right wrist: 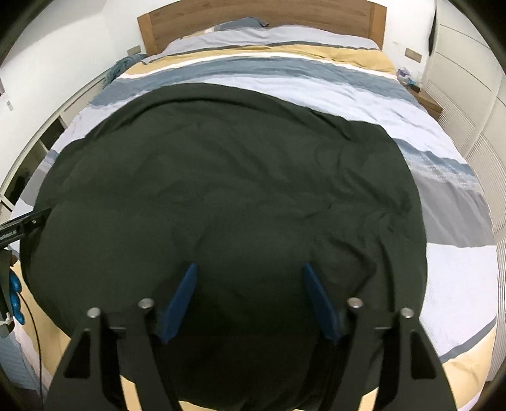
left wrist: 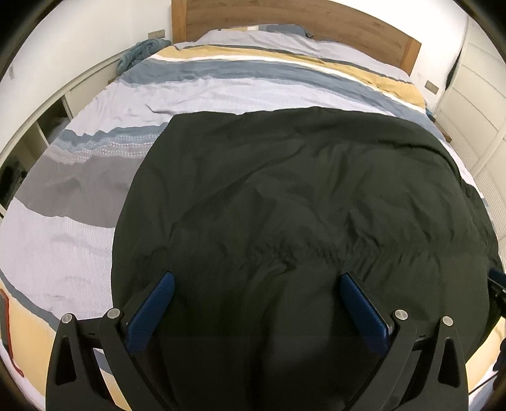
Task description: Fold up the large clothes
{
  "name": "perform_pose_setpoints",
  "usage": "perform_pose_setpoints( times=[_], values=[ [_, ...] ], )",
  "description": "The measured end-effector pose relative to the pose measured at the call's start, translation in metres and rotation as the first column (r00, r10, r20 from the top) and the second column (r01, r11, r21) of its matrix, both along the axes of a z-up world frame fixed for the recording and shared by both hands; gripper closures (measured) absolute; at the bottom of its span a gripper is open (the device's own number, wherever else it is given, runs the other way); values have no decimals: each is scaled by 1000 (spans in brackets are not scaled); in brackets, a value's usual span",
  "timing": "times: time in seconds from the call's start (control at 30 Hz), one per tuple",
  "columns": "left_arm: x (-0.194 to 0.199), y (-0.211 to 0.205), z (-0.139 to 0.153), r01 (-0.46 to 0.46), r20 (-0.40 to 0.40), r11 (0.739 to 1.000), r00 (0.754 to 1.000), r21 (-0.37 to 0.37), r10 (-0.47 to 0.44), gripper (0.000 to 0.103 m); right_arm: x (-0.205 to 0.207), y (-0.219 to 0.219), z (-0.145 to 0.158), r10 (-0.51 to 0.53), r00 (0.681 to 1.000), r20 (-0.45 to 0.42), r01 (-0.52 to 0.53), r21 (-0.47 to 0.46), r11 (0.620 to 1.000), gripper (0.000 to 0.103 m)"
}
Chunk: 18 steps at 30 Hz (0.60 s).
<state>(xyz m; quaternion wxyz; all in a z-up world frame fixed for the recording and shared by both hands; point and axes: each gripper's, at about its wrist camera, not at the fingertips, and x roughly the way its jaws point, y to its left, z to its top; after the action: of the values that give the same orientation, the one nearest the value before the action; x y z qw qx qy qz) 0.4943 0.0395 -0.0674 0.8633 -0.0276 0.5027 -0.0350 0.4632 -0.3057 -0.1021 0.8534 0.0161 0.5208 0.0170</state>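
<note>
A large dark garment (left wrist: 284, 189) lies spread out flat on the bed (left wrist: 95, 158), over a striped cover in grey, blue, white and yellow. It takes up most of the near half of the bed, with soft wrinkles across it, and its far edge runs straight across the middle of the cover. A wooden headboard (left wrist: 284, 22) stands at the far end, and a blue-green cloth (left wrist: 139, 52) is bunched at the far left corner.

The left gripper (left wrist: 257, 279) hangs above the near part of the garment, its 2 blue pads wide apart with nothing between them. The right gripper (right wrist: 249, 272) is over the same near part, its pads also spread and empty. No pad presses on the fabric in either view.
</note>
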Motion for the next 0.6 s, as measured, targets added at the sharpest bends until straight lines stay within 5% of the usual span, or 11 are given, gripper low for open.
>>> perform_pose_setpoints(
  times=[0.33, 0.6],
  values=[
    [-22, -9, 19, 13, 32, 1000, 999, 4, -13, 1, -12, -26, 0, -56, 998, -30, 53, -92, 994, 30],
    [-41, -31, 2, 62, 7, 998, 998, 13, -62, 1, -32, 13, 21, 32, 999, 31, -32, -6, 999, 30]
  ],
)
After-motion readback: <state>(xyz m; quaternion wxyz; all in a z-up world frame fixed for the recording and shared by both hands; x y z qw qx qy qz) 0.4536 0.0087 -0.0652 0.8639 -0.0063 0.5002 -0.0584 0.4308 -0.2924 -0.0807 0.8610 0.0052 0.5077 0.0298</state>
